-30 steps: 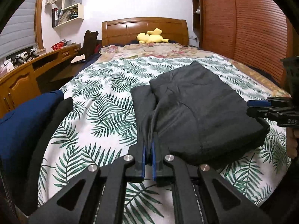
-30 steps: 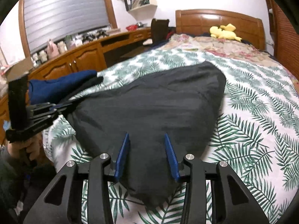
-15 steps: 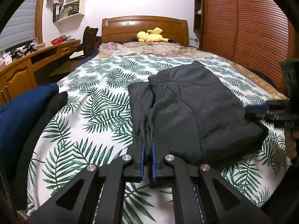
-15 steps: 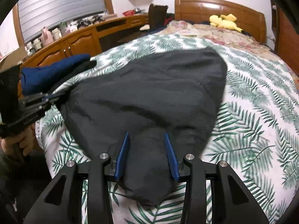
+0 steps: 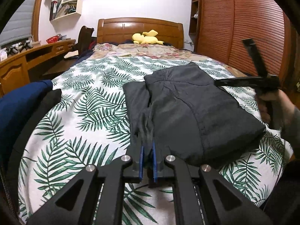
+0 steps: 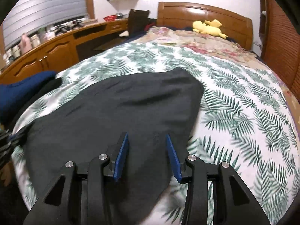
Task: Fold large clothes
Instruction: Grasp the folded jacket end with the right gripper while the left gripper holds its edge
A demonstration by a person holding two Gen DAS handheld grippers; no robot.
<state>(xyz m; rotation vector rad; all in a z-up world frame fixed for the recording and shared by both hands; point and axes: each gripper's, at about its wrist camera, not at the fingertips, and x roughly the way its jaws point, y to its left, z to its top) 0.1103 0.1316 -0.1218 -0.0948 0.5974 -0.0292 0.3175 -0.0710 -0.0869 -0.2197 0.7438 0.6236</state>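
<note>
The left gripper has its jaws clamped on a bunched edge of the dark grey garment, which lies part-folded on the leaf-print bedspread, stretching ahead and to the right of those jaws. The right gripper hangs over the cloth, jaws apart and just widening, nothing pinched between them. I'd say it should drop onto the near edge and bite every layer before lifting.
</note>
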